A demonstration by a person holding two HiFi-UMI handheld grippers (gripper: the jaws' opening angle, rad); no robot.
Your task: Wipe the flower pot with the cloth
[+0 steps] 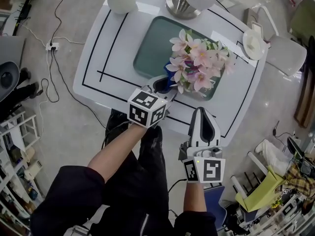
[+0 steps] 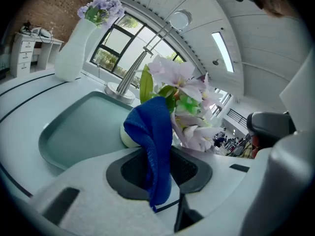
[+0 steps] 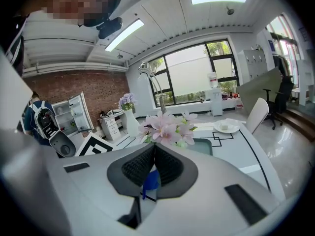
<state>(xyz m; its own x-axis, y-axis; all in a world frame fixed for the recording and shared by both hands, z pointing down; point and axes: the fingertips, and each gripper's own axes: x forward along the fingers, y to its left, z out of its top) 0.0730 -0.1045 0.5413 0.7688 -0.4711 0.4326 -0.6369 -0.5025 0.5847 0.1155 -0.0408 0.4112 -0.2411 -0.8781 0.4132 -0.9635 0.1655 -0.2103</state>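
1. Cloth (image 2: 153, 146): blue, knitted and limp. The left gripper (image 2: 160, 161) has its jaws clamped on it. A folded end stands free beyond the jaws, just in front of the flower pot (image 2: 126, 136). Contact with the pot cannot be confirmed.
2. Flower pot: pale and rounded, standing on the teal tray (image 1: 152, 48), largely hidden beneath its pink flowers (image 2: 184, 97).
3. Right gripper (image 3: 152, 154): jaws closed together with nothing between them. It is held on the person's side of the pot, apart from it.
4. Handling: the pot is probably light, smooth and top-heavy, so it may slide or tip under wiping pressure. Brace its body below the blooms. The petals look fragile.
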